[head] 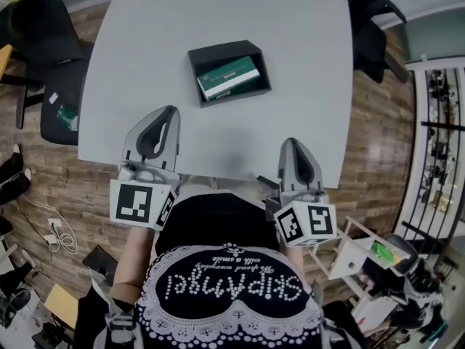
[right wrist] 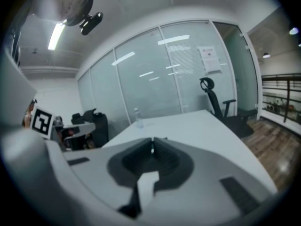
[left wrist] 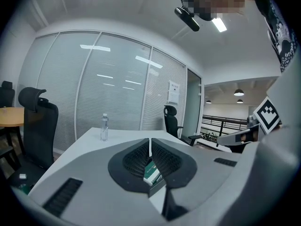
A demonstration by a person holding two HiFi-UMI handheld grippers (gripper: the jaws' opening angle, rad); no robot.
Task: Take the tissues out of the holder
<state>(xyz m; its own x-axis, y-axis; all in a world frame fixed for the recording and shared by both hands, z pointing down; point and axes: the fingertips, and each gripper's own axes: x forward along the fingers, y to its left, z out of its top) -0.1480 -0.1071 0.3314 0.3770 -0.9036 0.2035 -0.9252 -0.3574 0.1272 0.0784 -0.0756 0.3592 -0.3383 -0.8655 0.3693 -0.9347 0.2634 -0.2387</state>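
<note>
The left hand-held gripper [head: 171, 110] has its jaws together on nothing and hovers over the near edge of the tabletop [head: 138, 57]. The right hand-held gripper [head: 289, 143], likewise closed and empty, hangs beside it, and both point toward the far side. Ahead of them and between their lines, well apart from both, the dark holder [head: 222, 49] sits on the tabletop with the green-and-white tissues [head: 228, 78] lying inside it, and a bottle [left wrist: 104, 127] stands upright near the far edge.
</note>
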